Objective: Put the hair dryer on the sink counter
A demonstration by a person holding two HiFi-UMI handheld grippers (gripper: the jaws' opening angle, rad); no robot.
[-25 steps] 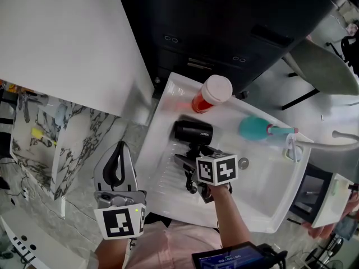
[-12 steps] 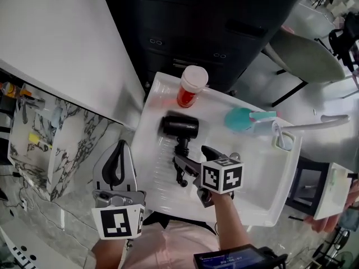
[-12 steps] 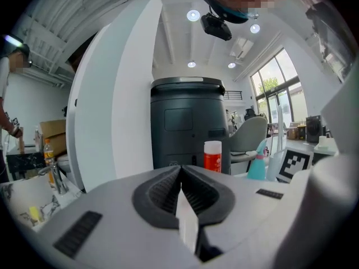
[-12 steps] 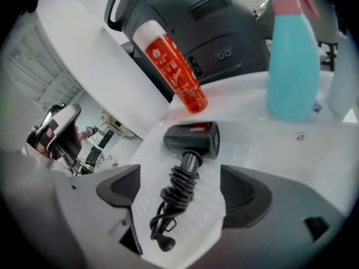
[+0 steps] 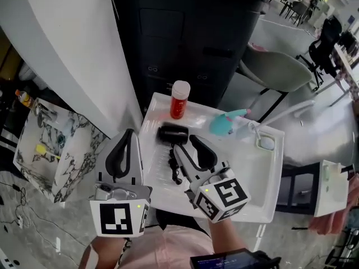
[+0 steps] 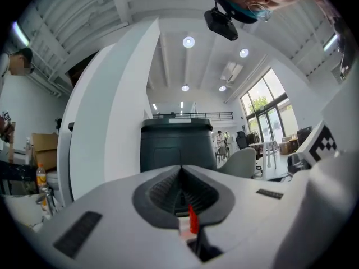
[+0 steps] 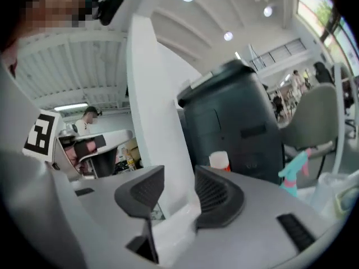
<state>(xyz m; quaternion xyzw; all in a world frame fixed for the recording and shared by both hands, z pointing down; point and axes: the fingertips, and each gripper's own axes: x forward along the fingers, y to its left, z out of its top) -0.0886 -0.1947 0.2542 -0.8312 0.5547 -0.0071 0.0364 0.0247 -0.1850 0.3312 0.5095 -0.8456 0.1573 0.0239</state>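
Observation:
The black hair dryer (image 5: 172, 133) lies in the white sink (image 5: 255, 178) toward its left side, its cord (image 5: 173, 166) trailing to the near edge. My right gripper (image 5: 185, 143) hovers above the dryer and cord without touching them. Its jaws have just been closing and now stand partly apart with nothing between them, as the right gripper view (image 7: 179, 175) shows. My left gripper (image 5: 128, 134) is held up left of the sink, shut and empty; in the left gripper view (image 6: 180, 170) its pads meet.
A red bottle with a white cap (image 5: 179, 100) stands at the sink's far edge, a teal spray bottle (image 5: 227, 123) to its right, then a faucet (image 5: 280, 114). A dark cabinet (image 5: 190, 32) stands behind, a white wall panel (image 5: 61, 55) at the left, and a grey chair (image 5: 275, 72) at the back right.
Both grippers have risen away from the sink. The right one lifted off the hair dryer's handle and its jaws narrowed. The dryer stays lying in the sink.

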